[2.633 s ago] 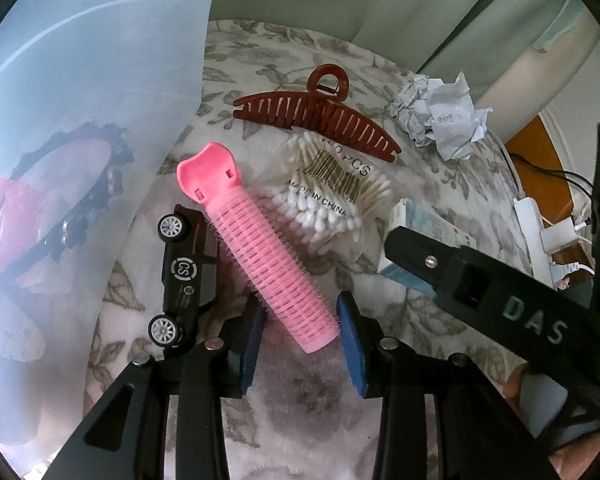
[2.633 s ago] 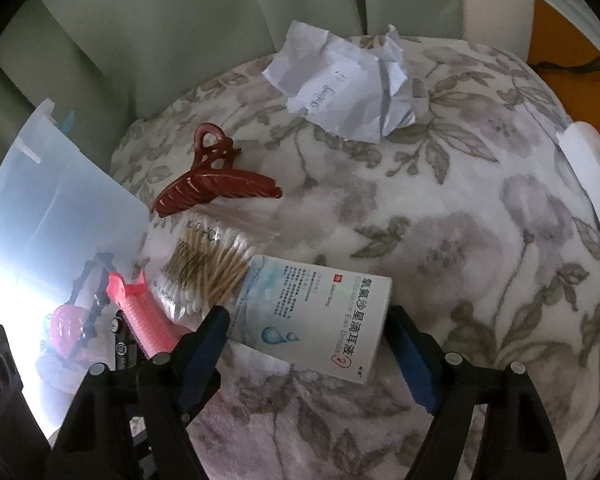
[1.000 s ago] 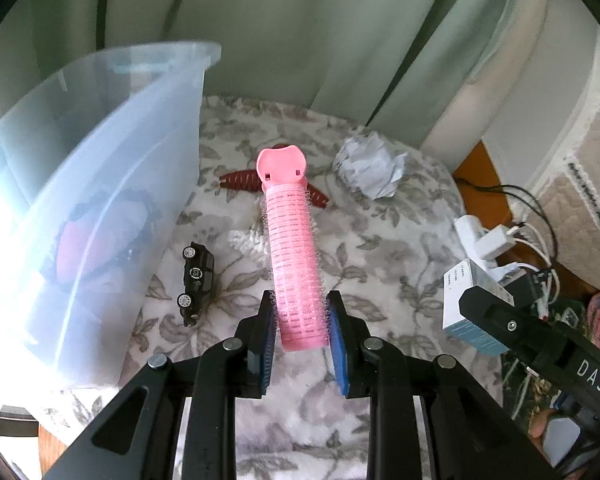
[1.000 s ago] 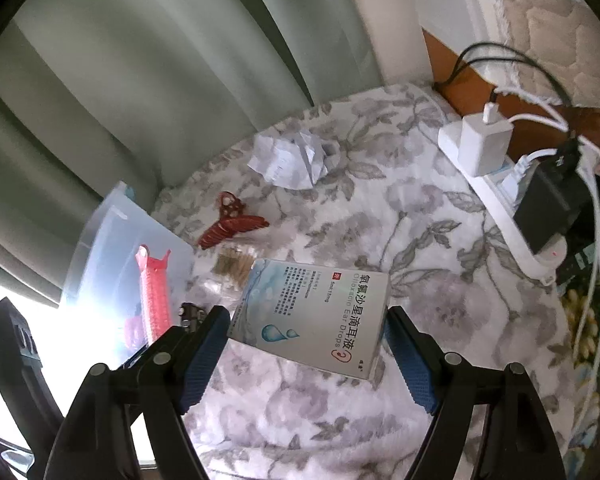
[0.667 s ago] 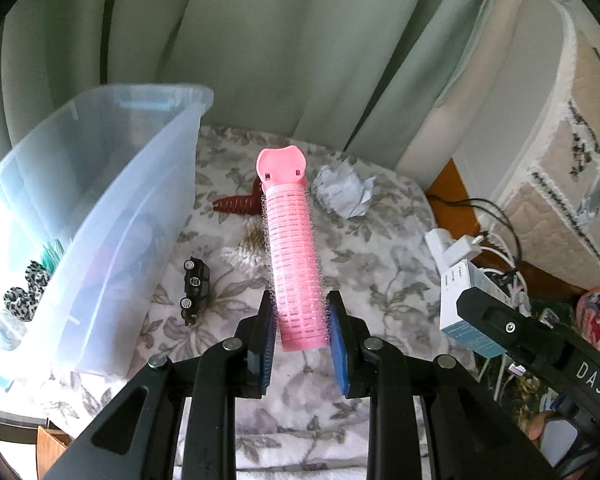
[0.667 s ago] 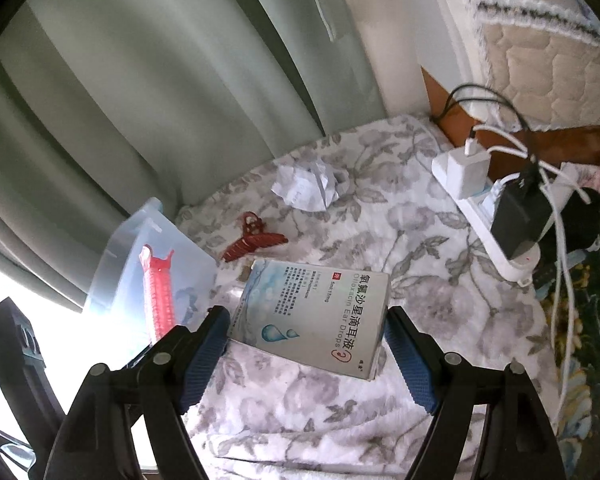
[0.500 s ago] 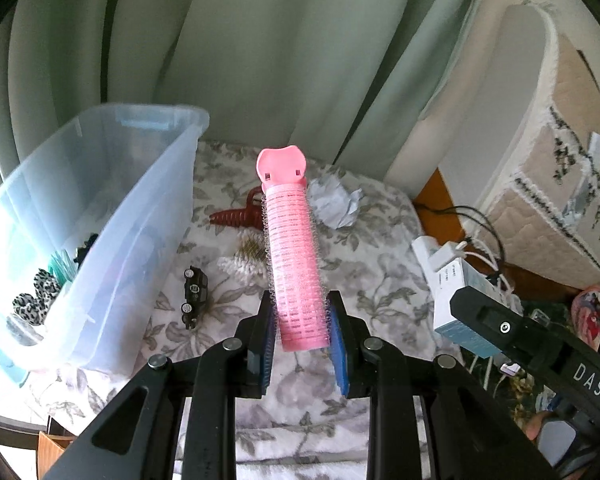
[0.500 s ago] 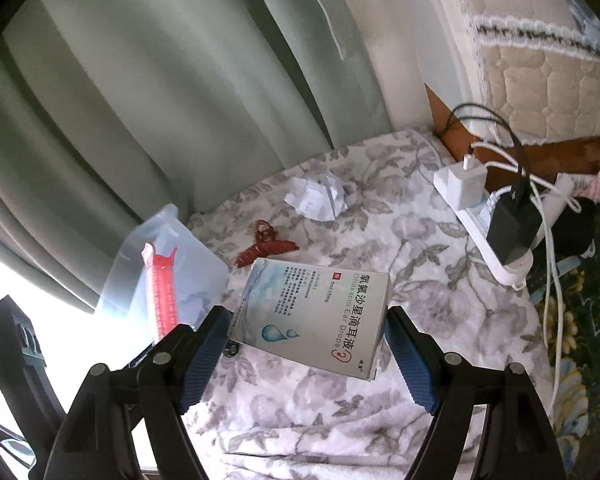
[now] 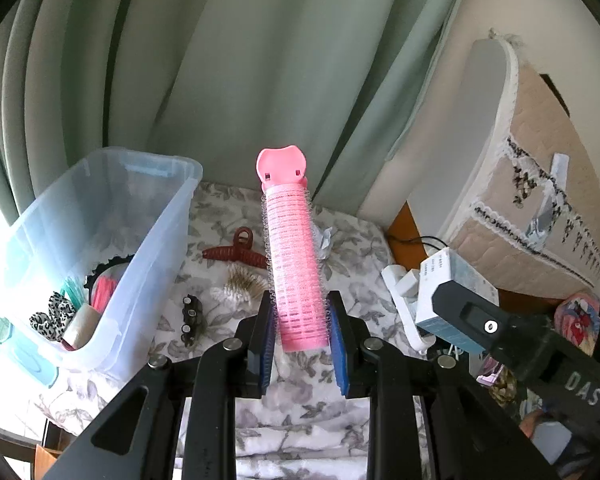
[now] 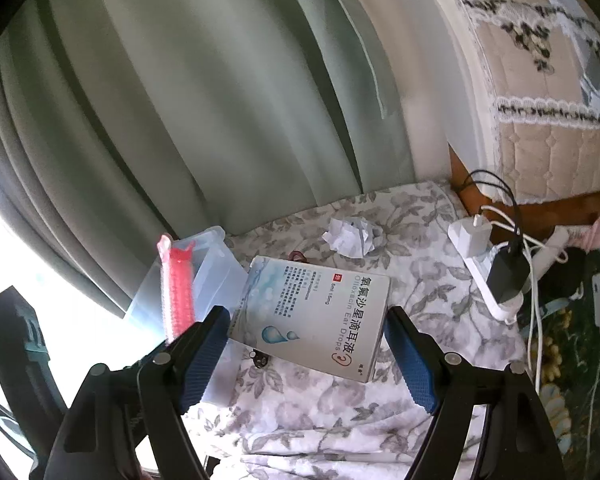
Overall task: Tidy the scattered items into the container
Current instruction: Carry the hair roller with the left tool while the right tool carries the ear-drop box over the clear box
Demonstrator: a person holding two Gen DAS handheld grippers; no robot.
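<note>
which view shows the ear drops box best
The right wrist view: the ear drops box sits broadside between the right gripper pads, printed face fully readable. The left wrist view catches only the box's end and one side at the right edge, partly hidden behind the right gripper's finger.

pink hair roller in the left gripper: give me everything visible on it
The pink hair roller looks like plastic: a long cylinder with a slotted mesh wall and fine bristles, topped by a flat, notched clip tab at its far end. The left gripper is shut on its near end, blue pads on either side. It points away from the camera, held clear above the floral cloth, right of the clear bin.
</note>
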